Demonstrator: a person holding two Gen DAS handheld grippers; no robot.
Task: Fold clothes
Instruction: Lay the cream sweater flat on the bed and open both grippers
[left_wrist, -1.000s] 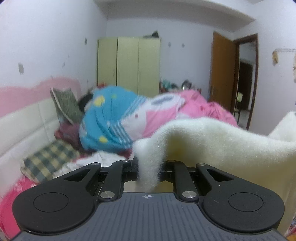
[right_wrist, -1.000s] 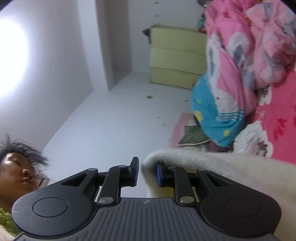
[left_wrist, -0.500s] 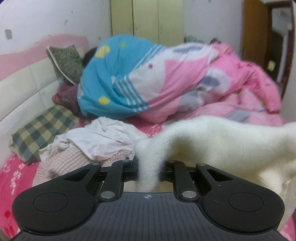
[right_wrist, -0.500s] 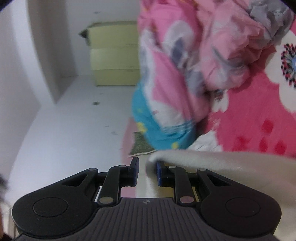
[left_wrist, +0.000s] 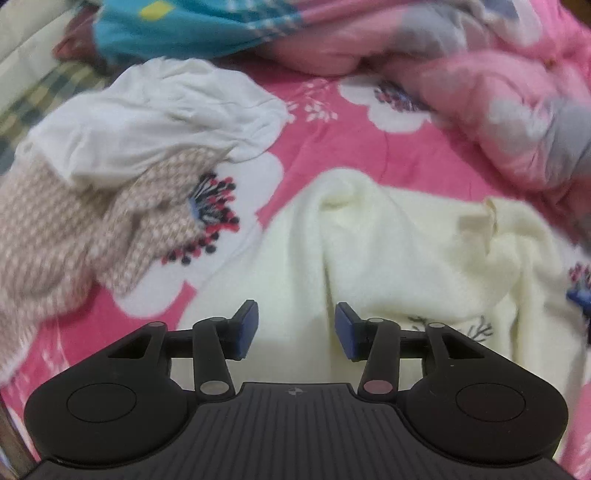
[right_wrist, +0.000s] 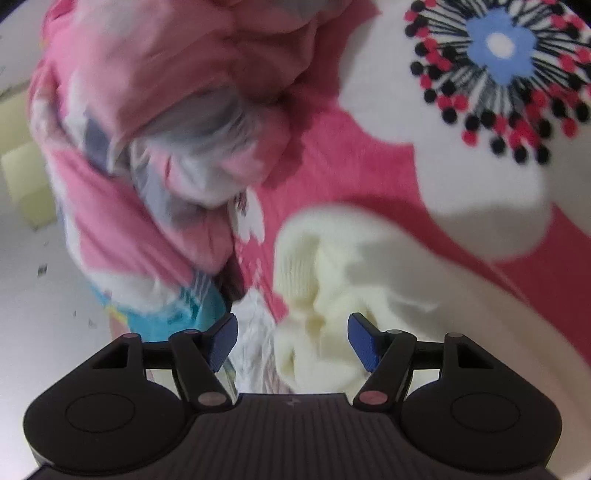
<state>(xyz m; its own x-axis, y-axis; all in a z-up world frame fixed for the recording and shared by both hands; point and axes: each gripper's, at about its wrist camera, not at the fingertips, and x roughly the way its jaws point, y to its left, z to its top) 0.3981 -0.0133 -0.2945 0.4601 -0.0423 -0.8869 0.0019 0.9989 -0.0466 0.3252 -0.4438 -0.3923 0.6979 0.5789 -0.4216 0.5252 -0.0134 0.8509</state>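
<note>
A bed (left_wrist: 325, 147) covered by a pink flowered sheet carries everything. On it lie a cream fleece garment (left_wrist: 406, 258), a white garment (left_wrist: 166, 114) over a beige patterned one (left_wrist: 74, 229), and a bunched pink quilt (left_wrist: 498, 110).

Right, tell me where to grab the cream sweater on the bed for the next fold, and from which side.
Probably the ribbed cuff of the cream sweater. It lies bunched and raised off the pink floral sheet, just ahead of the right gripper, whose jaws have just been opening. Come from above and pinch across the thick rib. The flat body gives no edge to catch.
</note>
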